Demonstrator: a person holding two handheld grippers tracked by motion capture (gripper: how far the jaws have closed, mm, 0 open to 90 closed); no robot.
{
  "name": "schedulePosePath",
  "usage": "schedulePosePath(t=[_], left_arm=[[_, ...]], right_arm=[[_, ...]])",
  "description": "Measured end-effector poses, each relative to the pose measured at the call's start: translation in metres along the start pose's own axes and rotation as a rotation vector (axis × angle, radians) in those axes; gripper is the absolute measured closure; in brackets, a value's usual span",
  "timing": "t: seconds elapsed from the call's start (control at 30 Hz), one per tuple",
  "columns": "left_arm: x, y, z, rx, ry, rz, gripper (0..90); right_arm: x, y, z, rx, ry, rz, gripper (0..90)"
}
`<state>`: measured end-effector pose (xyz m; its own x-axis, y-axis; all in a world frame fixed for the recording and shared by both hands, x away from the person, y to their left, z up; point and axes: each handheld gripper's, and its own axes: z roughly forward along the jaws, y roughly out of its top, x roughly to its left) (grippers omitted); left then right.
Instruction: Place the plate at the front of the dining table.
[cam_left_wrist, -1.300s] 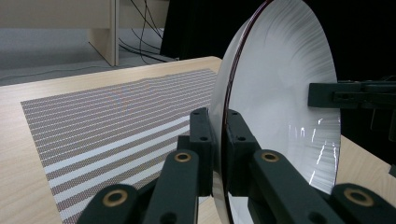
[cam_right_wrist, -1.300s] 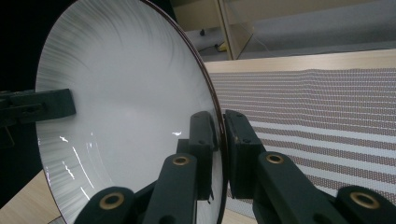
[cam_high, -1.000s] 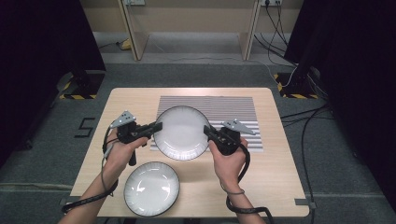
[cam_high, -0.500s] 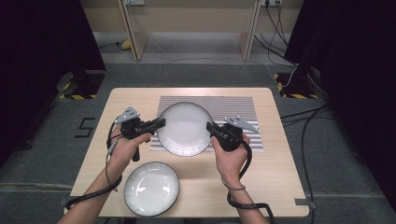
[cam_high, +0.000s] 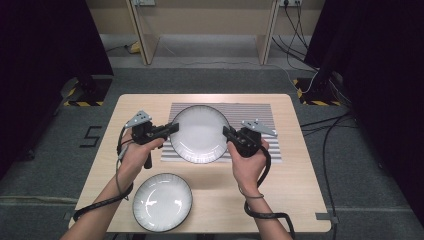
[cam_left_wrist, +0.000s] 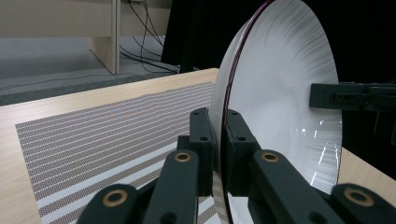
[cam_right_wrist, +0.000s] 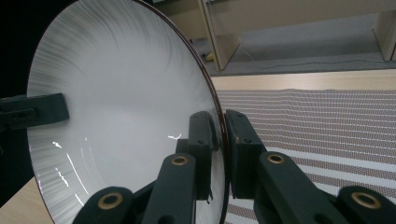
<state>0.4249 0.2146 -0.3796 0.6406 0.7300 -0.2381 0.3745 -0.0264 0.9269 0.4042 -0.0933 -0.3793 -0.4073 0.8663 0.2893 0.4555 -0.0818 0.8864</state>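
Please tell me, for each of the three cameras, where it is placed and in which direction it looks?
High view: above the person's side, facing forward and down on the light wooden table; both forearms show, left tool and right tool clamping the round white ribbed plate.
Left gripper view: rides on the left tool, looking along its black jaws across the grey striped placemat.
Right gripper view: rides on the right tool, looking along its jaws.
Shared: both gripper views show the plate edge-on and the opposite tool's jaw.

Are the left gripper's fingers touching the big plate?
Touching. In the left gripper view, the left gripper has its fingers pressed against both faces of the big plate's rim, with no gap showing.
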Motion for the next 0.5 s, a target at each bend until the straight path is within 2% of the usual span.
schedulePosePath(t=[0.5], left_arm=[[0.007,0.008,0.015,0.004,0.001,0.0,83.3]], right_arm=[[-0.007,0.009,0.009,-0.004,-0.021,0.001,81.6]])
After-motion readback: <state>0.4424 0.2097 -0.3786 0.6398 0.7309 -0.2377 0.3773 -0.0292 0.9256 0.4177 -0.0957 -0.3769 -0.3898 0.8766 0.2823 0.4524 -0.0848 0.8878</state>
